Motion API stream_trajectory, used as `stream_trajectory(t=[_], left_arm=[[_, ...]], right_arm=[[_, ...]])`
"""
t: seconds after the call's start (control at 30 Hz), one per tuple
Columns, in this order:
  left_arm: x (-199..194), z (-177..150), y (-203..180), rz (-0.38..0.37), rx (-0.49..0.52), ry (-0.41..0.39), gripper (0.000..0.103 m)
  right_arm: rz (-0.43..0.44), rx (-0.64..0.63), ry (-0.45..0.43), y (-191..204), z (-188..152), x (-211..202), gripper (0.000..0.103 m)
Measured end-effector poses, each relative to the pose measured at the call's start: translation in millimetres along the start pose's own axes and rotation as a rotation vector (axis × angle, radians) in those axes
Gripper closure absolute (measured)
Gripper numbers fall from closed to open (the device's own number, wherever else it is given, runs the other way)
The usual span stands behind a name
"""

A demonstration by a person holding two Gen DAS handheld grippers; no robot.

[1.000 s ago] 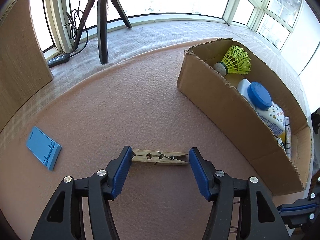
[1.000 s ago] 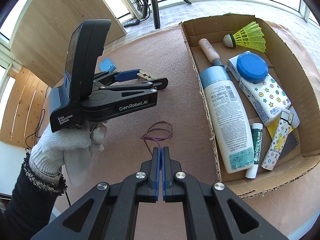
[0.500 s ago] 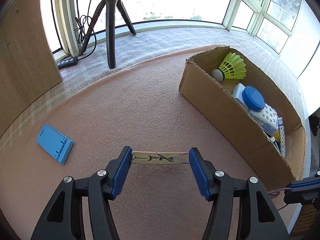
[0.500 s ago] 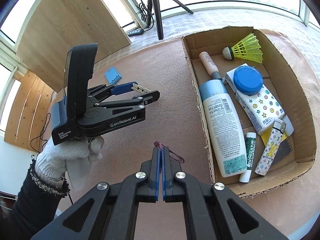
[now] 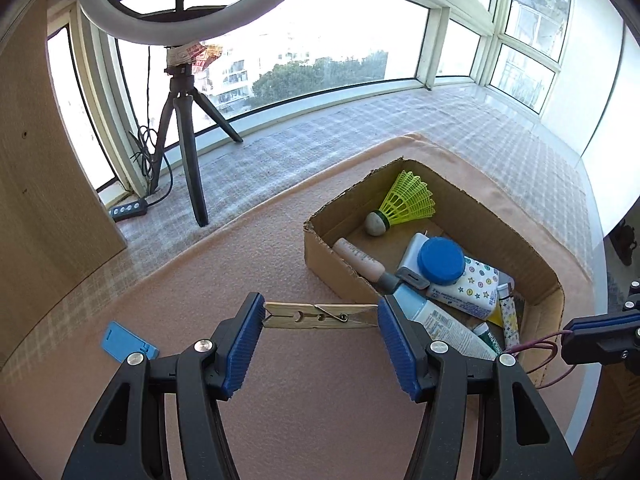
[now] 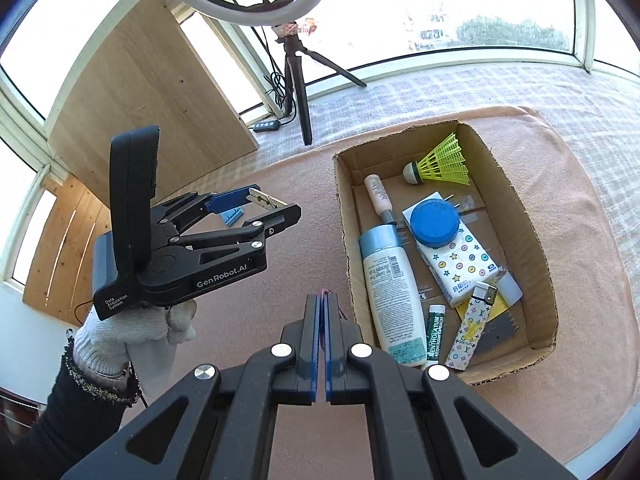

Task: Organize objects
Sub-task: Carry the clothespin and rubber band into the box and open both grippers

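I see a wooden clothespin with a wire spring lying crosswise at lower centre of the left wrist view, pinched end to end between blue pads, clear of the pink mat. A thin purple hair tie loops at the right edge there; in the right wrist view only a sliver shows at lower centre. The open cardboard box fills the right half, holding a yellow shuttlecock at its top.
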State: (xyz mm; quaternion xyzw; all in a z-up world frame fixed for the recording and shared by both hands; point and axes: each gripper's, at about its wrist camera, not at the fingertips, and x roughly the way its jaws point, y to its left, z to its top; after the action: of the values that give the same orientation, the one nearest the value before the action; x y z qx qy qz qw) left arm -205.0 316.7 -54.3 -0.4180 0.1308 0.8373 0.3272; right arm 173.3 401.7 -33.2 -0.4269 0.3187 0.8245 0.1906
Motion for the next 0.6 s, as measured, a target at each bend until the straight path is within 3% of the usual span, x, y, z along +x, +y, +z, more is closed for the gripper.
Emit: stream_trajectory(t=[0.3,0.6], left_arm=[[3,32,-52,-0.015,0.045,-0.025,0.041],[20,50,-84,-0.028,0.054,-0.013,0.041]], right_arm=[[-0.064,-0.013,-0.054,-26,11,-26,0.101],[-0.1,-0.01,-0.045,-53,17,-23,0.101]])
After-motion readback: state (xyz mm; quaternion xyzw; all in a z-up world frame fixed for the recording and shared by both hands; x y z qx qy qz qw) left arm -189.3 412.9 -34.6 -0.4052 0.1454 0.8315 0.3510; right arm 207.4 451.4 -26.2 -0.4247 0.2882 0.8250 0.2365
